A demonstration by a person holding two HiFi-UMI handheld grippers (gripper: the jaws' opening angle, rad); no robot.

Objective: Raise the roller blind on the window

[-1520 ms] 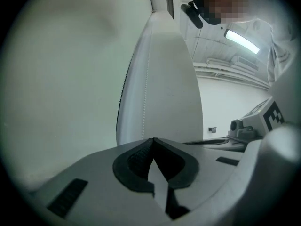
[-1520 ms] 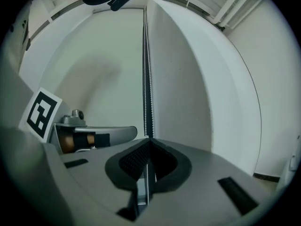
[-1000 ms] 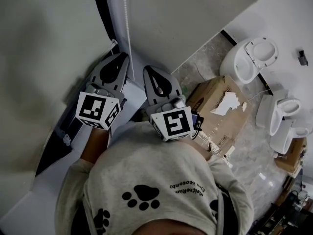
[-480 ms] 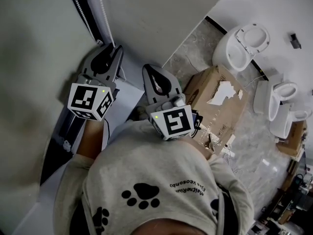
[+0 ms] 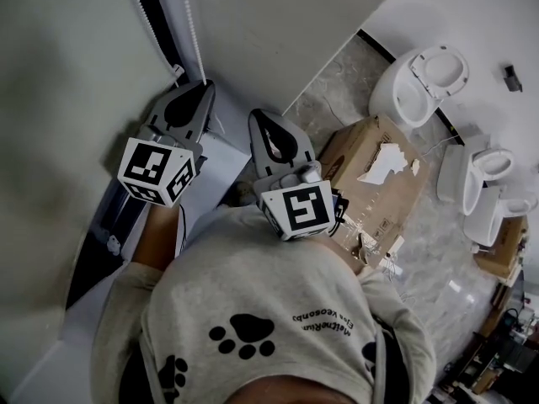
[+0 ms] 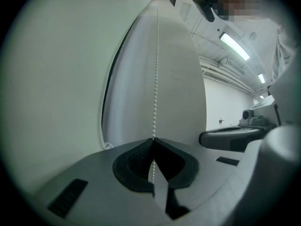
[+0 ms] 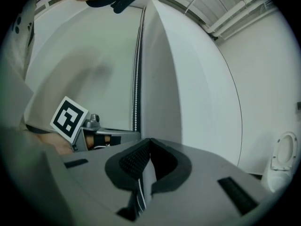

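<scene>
Toward the upper left of the head view, the left gripper (image 5: 205, 86) is clamped on the bead chain (image 5: 193, 32). The chain hangs beside the dark edge of the roller blind (image 5: 67, 99), which I take to be the broad grey sheet filling that side. The jaws have just been closing after standing apart half a second ago. In the left gripper view the chain runs straight into the tips and out beneath them. I judge this a fresh hold, ready for the next pull to lift the blind.

Just right of it, the right gripper (image 5: 263, 120) has kept its place with jaws together. A pale strand shows under its tips in its own view, but I cannot tell whether it is pinched.

The blind's roller and bottom hem lie out of frame, so its height is unknown. The person's grey top (image 5: 253, 326) covers the chain's lower loop.
</scene>
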